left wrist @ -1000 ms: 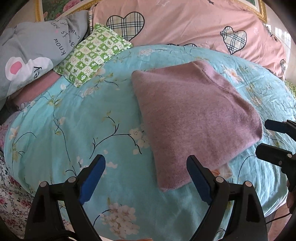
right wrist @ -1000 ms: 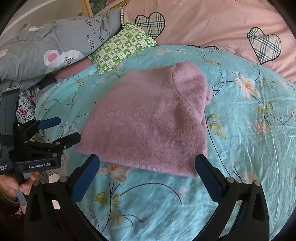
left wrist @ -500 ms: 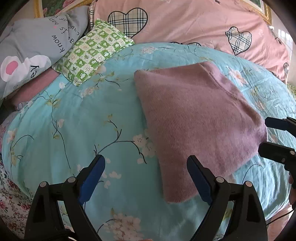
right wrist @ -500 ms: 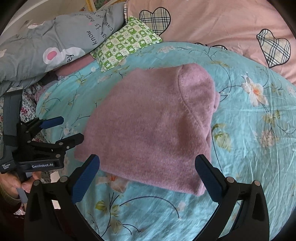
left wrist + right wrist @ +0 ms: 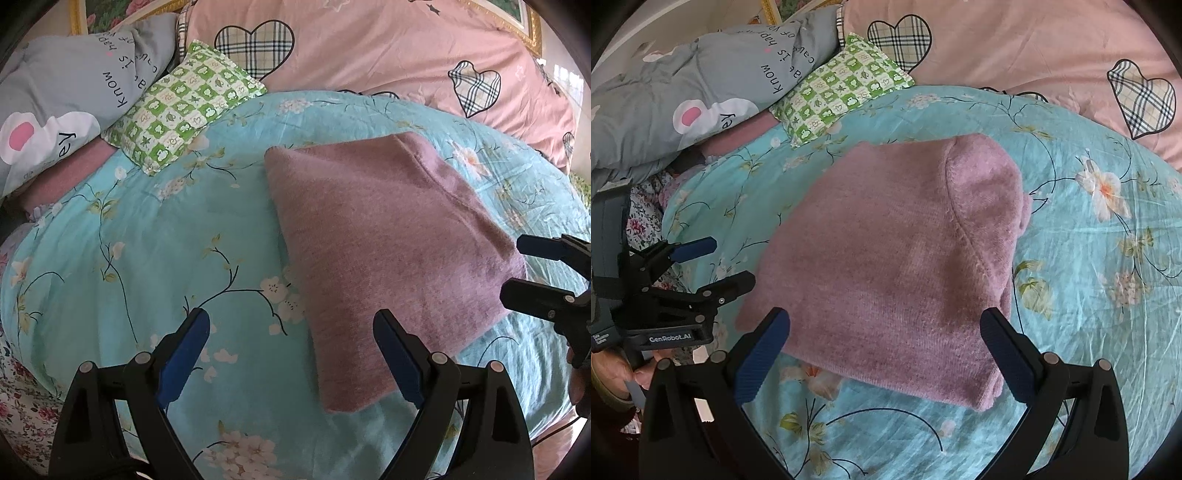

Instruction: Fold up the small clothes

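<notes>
Covering the bed, a turquoise floral quilt (image 5: 155,236) fills most of both views; a pink duvet with plaid hearts (image 5: 369,55) lies behind it, a grey printed pillow (image 5: 701,92) at far left. Purple knit garment (image 5: 897,258) lies folded flat on the quilt, approx. centre-right (one seam curves down its right portion), near corner toward the cameras. Green checked cushion (image 5: 184,107) sits beyond it, btwn grey pillow and pink duvet, apart from the garment.

Left tool (image 5: 291,354): fingers spread wide, holding nothing; its right finger (image 5: 397,362) overlaps the garment's near edge in view, contact cannot be told. Right tool (image 5: 886,354): also spread wide, empty, hovering over the garment's near hem. Each tool shows at the edge of the other's view, just beside the garment. Part of a hand (image 5: 617,373) grips the left tool's handle.
</notes>
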